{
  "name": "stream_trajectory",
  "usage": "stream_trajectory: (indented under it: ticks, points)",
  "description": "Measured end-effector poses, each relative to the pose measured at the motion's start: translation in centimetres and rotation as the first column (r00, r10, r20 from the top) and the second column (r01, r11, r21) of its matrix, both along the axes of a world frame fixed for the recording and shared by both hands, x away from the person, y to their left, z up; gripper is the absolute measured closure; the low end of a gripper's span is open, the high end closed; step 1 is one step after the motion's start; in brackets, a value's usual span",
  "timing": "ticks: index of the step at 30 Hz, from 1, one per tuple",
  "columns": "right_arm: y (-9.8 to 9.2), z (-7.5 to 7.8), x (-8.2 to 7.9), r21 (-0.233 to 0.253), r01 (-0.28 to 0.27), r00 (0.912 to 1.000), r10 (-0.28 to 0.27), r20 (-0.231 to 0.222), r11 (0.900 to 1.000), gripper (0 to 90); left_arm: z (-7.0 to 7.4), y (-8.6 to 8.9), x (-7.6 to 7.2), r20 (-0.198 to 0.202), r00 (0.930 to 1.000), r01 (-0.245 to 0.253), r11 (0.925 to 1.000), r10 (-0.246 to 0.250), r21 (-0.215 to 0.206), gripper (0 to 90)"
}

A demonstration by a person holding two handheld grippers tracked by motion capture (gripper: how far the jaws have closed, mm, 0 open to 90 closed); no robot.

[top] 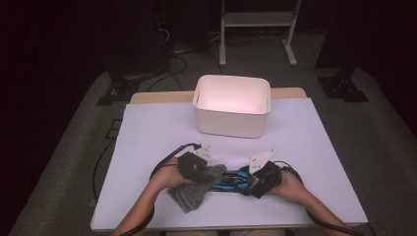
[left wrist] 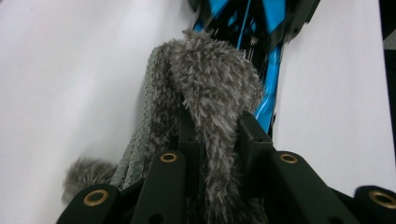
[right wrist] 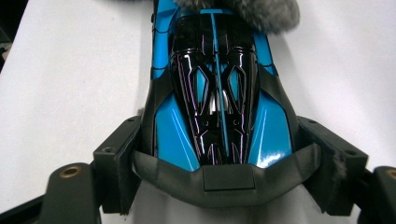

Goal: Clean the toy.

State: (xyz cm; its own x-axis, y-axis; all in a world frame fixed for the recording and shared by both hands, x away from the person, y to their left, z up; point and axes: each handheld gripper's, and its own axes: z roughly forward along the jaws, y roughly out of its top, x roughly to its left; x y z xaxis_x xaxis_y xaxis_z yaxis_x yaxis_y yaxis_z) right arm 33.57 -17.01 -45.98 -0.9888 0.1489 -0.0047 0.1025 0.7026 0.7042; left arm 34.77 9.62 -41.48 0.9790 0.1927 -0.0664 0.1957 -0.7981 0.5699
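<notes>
Cloth meets toy car in front of the white bin point(top: 231, 105).
Left gripper point(top: 196, 167) jaws pinch the grey cloth point(left wrist: 210, 93); right gripper point(top: 263, 179) jaws clamp the blue toy car point(right wrist: 215, 93).

One toy car point(top: 231, 179), one cloth point(top: 194, 192), one bin point(top: 231, 105)

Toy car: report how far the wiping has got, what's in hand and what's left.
Done: both tools are gripped. The right gripper clamps the blue and black toy car across its body on the white table. In hand: the left gripper pinches a fold of the grey fluffy cloth, which lies against the car's far end. Left: most of the shell is uncovered, probably unwiped, and the white bin looks empty.
</notes>
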Motion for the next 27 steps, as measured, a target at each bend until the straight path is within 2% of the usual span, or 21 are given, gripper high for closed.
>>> stream_trajectory:
  ticks: [3,6,9,14,17,18,22,24,27]
  points:
    - [0.0,0.0,0.0,0.0,0.0,1.0,0.0,0.0,1.0,22.6,0.0,0.1,-0.1,0.006,1.0,-0.007,0.9999,0.007,0.012,75.0]
    - [0.0,0.0,0.0,0.0,0.0,1.0,0.0,0.0,1.0,22.6,0.5,-0.7,-0.1,0.028,0.9996,-0.007,0.9984,0.005,0.057,75.1]
    - [0.0,0.0,0.0,0.002,0.001,1.0,-0.001,-0.001,1.0,22.6,0.9,-1.9,0.0,0.02,0.9996,0.02,0.9994,-0.021,0.028,75.0]
    - [-0.1,-0.1,0.0,0.014,-0.001,1.0,0.001,-0.001,1.0,22.6,1.3,-3.5,0.4,0.025,0.9977,0.063,0.9979,-0.064,0.011,74.9]
    - [-0.2,-0.2,0.1,0.024,-0.006,1.0,0.006,0.002,1.0,22.6,1.2,-3.5,0.3,0.038,0.997,0.067,0.9973,-0.068,0.032,74.9]
    - [-0.1,-0.2,0.1,0.021,-0.006,1.0,0.006,0.002,1.0,22.7,1.1,-3.3,0.2,0.04,0.9971,0.062,0.9965,-0.064,0.056,74.9]
    - [-0.1,-0.2,0.0,0.02,-0.004,1.0,0.004,0.001,1.0,22.7,0.9,-2.3,0.3,0.032,0.9983,0.045,0.996,-0.048,0.077,74.9]
    - [-0.1,-0.2,0.0,0.017,-0.004,1.0,0.004,0.002,1.0,22.7,0.6,-1.5,0.4,0.026,0.9993,0.025,0.9974,-0.027,0.067,75.0]
    - [0.0,-0.1,0.0,0.013,-0.004,1.0,0.004,0.0,1.0,22.7,0.4,-0.5,0.6,-0.002,1.0,0.007,0.9996,-0.007,0.028,75.1]
